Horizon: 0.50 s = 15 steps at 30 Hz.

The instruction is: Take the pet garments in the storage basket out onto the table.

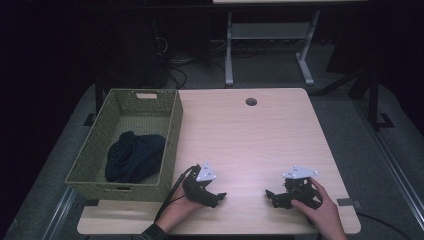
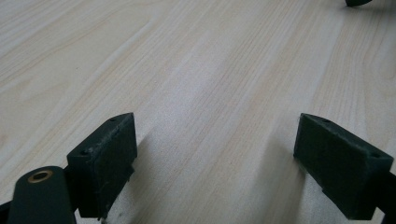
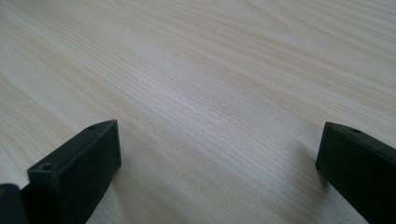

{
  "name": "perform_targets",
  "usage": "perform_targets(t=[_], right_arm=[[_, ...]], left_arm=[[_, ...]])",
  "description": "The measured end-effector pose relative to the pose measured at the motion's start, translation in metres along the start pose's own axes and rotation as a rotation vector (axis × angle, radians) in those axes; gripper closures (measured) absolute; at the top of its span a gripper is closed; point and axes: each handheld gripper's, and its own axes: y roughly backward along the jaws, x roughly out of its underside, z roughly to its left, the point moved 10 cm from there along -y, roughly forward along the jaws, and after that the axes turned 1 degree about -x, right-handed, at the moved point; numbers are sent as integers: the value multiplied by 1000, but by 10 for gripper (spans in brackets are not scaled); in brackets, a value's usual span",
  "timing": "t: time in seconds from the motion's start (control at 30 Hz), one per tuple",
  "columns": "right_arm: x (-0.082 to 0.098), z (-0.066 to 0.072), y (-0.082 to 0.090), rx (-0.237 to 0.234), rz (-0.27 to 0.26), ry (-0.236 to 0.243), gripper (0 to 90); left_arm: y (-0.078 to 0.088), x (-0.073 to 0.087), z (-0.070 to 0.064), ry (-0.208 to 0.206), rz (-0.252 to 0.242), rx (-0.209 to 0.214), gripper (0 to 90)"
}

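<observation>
1. Woven green basket (image 1: 95, 165) stood at nine o'clock on the wooden table (image 1: 250, 145); the dark cloth (image 1: 134, 156) lay bunched inside, toward its near end.
2. My left tongs (image 1: 218, 198) and right tongs (image 1: 270, 196) rested at six o'clock, jaws apart, nothing between them.
3. Cloth looked soft, light and floppy; I judged a pinch on a raised fold best.
4. No writing or labels legible.

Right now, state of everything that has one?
left hand-held gripper: open, nothing between the jaws, low over the table
right hand-held gripper: open, nothing between the jaws, low over the table
basket: upright, holds the cloth
dark cloth: bunched up, inside the basket
</observation>
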Motion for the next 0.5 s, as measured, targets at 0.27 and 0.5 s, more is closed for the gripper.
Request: perform_targets(t=[0.27, 0.5], right_arm=[[0, 0, 0, -1, 2, -3, 0], [0, 0, 0, -1, 2, -3, 0]], left_arm=[[0, 0, 1, 10, -1, -9, 127], [-1, -3, 2, 49, -4, -7, 130]])
